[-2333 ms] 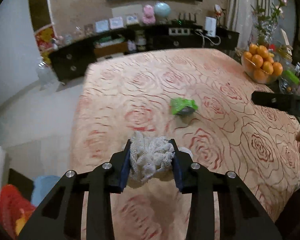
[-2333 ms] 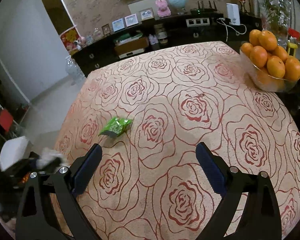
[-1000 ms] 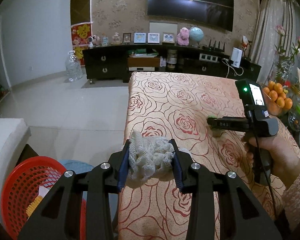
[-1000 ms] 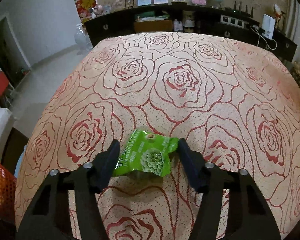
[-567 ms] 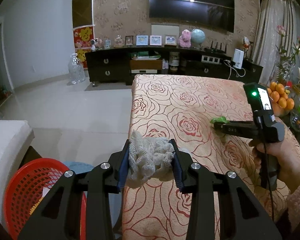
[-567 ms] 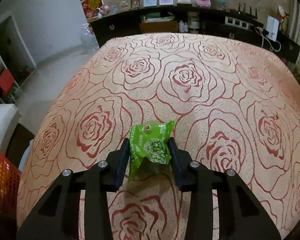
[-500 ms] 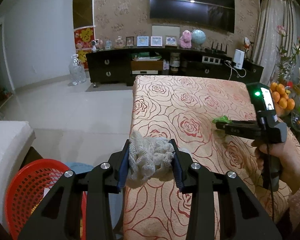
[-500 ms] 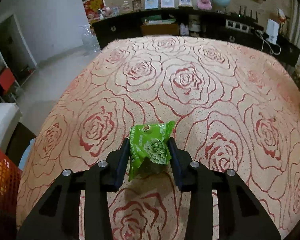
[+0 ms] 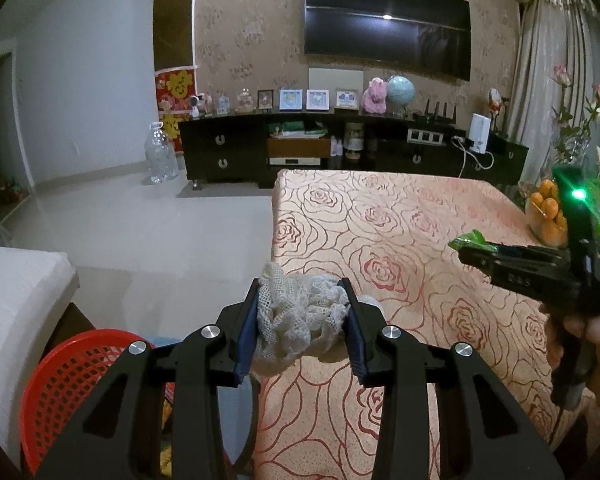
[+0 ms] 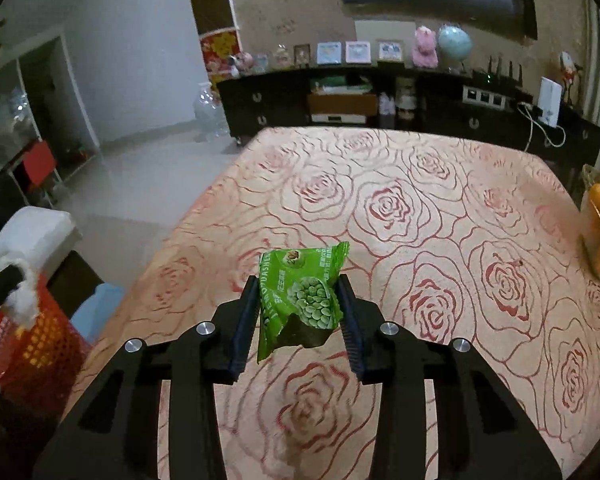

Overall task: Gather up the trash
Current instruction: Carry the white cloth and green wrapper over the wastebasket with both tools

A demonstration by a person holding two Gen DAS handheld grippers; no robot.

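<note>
Left wrist view. The left gripper (image 9: 303, 320) is being held closed on a wad (image 9: 300, 316) of white netted material, pinched between the blue pads (image 9: 247, 330). It is being carried at the near left edge of the table (image 9: 400, 216), with the red basket (image 9: 76, 376) lying low to the left on the floor side. The right gripper (image 9: 466, 249) is being seen at the right, a green packet (image 9: 470, 240) showing at its tip, raised off the cloth.

Right wrist view. The right gripper (image 10: 298, 312) is being kept closed on the packet (image 10: 302, 294), a green snack bag clamped at mid-body and hanging clear of the table (image 10: 420, 208). The basket (image 10: 32, 344) is being seen at the far left, past the table edge, with the wad (image 10: 22, 300) above its rim.

Handling note. Both pieces are judged ready for deposit. Each grip is best being kept firm until it is fully over the basket mouth; release is best being made low, one side at a time, since both items are light and may drift past the rim.
</note>
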